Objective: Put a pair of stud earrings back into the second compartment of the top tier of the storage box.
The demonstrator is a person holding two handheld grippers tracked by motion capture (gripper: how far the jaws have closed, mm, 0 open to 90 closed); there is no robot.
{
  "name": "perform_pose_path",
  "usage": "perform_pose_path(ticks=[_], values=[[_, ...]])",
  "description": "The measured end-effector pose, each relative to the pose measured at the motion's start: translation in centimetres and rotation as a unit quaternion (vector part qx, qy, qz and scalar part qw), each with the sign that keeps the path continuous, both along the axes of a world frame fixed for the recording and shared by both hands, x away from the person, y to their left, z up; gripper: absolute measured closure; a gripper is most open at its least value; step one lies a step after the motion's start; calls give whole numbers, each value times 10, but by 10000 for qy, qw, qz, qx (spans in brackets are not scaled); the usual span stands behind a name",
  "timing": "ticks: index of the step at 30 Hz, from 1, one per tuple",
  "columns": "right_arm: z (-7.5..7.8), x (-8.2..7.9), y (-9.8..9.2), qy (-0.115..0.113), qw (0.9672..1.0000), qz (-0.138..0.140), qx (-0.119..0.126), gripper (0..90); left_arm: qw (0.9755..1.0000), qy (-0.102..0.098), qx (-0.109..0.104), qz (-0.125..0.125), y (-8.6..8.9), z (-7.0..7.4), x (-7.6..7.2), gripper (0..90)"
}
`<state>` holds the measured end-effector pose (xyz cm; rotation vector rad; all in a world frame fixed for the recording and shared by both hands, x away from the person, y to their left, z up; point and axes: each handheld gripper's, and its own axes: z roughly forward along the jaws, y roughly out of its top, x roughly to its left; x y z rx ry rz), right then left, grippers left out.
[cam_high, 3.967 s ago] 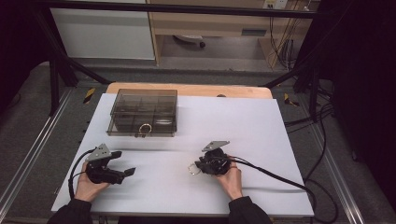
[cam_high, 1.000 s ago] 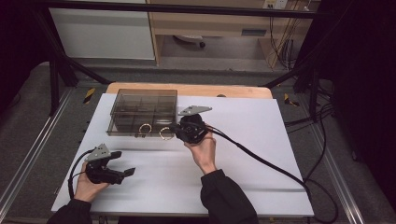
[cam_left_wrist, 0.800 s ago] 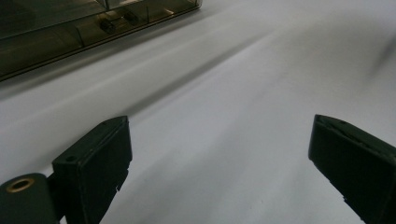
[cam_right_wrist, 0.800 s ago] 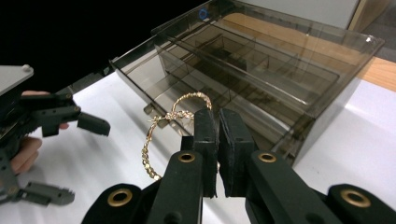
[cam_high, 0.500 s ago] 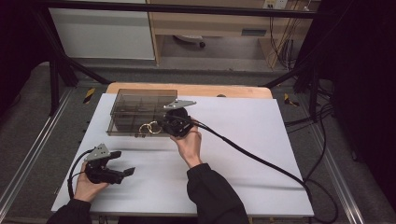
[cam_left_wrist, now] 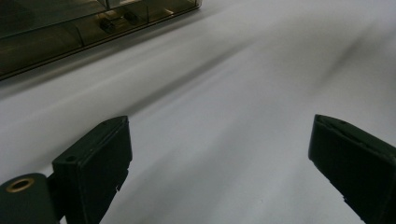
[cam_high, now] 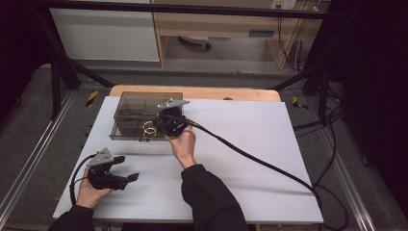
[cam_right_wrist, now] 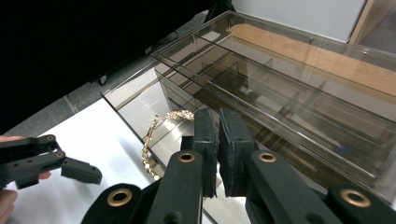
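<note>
A smoked clear compartment box [cam_high: 144, 98] stands at the table's back left. My right gripper [cam_high: 157, 127] hovers over the box's front right compartments, shut on a gold chain bracelet [cam_high: 149, 128]. In the right gripper view the bracelet [cam_right_wrist: 150, 140] hangs in a loop from the left side of the closed gripper [cam_right_wrist: 218, 116], above the box's dividers [cam_right_wrist: 289, 60]. My left gripper [cam_high: 126, 168] rests on the white table [cam_high: 250, 144] at the front left. It is open, and in its own view the gripper [cam_left_wrist: 219, 158] has nothing between its jaws.
The right gripper's black cable [cam_high: 260, 161] trails across the table to the right edge. A wooden strip [cam_high: 231, 92] runs along the back of the table. Dark frame rails [cam_high: 29, 159] flank both sides. The box's front wall [cam_left_wrist: 93, 32] lies ahead of the left gripper.
The right gripper has carried the bracelet from the table's front middle leftward and back to over the box. The left gripper has stayed put.
</note>
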<state>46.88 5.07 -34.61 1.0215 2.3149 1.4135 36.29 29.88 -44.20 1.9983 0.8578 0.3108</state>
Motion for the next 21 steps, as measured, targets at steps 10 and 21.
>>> perform_pose_path(ticks=[10,21], values=[[-16,11,10,114,9999,-81,-7,864,10000,1,-12,-3,0,0,0,60],[-32,17,16,231,9996,-85,-131,863,10000,-6,-24,-5,0,0,0,60]])
